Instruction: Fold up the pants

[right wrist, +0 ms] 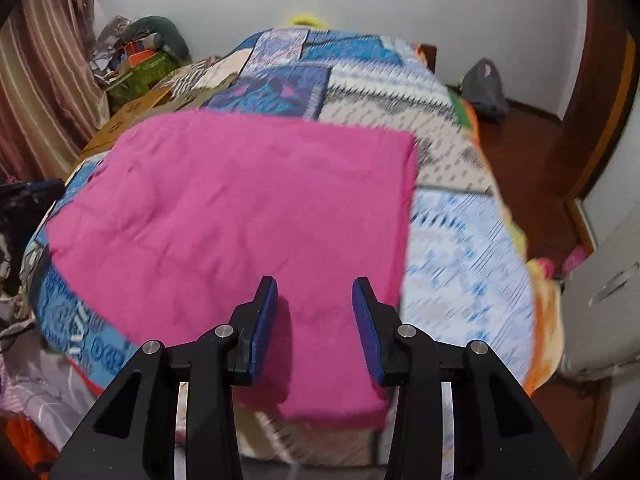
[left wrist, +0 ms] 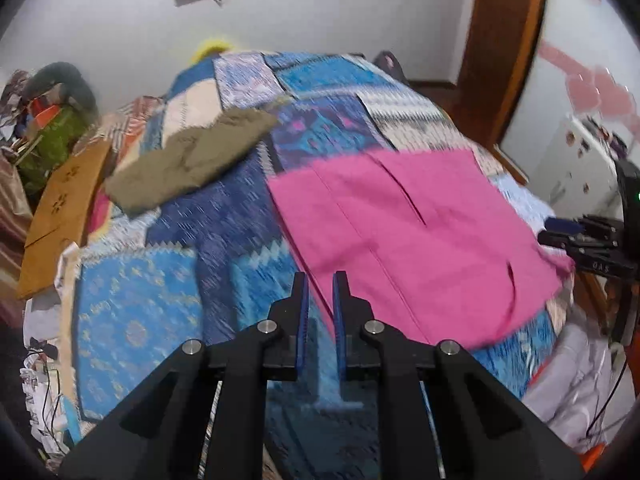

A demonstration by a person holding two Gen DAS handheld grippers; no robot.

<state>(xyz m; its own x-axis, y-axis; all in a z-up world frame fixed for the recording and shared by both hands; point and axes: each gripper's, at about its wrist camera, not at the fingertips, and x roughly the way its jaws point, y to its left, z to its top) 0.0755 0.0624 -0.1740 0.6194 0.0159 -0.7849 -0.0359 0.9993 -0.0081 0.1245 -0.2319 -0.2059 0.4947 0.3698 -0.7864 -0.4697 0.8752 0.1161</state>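
The pink pants lie folded flat on the patchwork quilt of a bed. In the left wrist view my left gripper hovers just off their near left edge, its blue pads nearly together with nothing between them. At that view's right edge my right gripper shows by the pants' corner. In the right wrist view the right gripper stands open over the near right corner of the pants. Pink cloth lies below its gap, and the pads do not pinch it.
An olive-brown garment lies on the quilt to the far left. A brown cardboard box and a pile of clutter stand beside the bed on the left. A wooden door frame and a white cabinet are on the right.
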